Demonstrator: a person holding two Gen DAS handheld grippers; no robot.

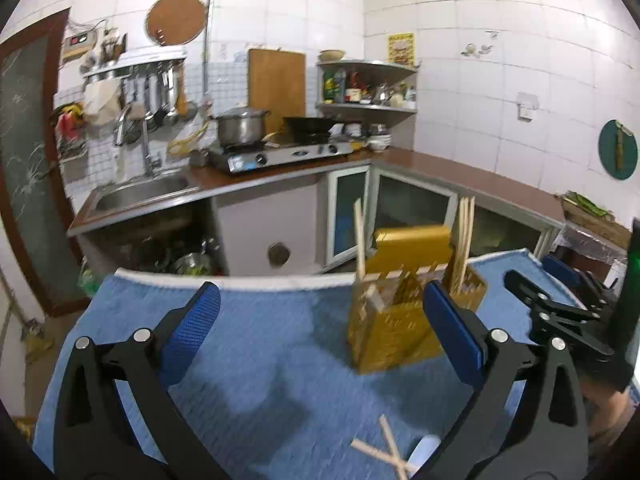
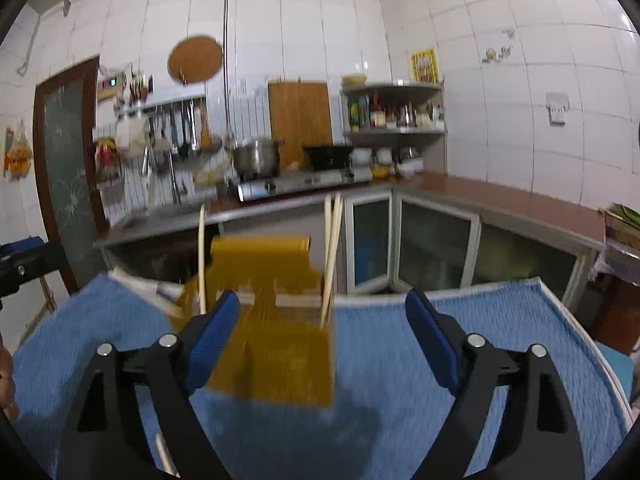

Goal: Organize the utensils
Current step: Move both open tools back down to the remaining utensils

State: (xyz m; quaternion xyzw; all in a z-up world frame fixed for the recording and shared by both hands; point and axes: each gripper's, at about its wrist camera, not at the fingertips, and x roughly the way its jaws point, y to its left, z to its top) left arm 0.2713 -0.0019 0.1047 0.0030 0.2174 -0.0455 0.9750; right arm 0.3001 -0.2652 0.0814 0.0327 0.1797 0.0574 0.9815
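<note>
A yellow slotted utensil holder stands on the blue towel, with several wooden chopsticks upright in it. It also shows in the right wrist view, blurred, with chopsticks in it. My left gripper is open and empty, its right finger close to the holder. Two crossed chopsticks and a white handle lie on the towel below it. My right gripper is open and empty, just in front of the holder; it shows at the right edge of the left wrist view. A chopstick lies beside its left finger.
The towel-covered table ends at a white far edge. Beyond a gap is an L-shaped kitchen counter with a sink, a gas stove, a pot and glass-door cabinets.
</note>
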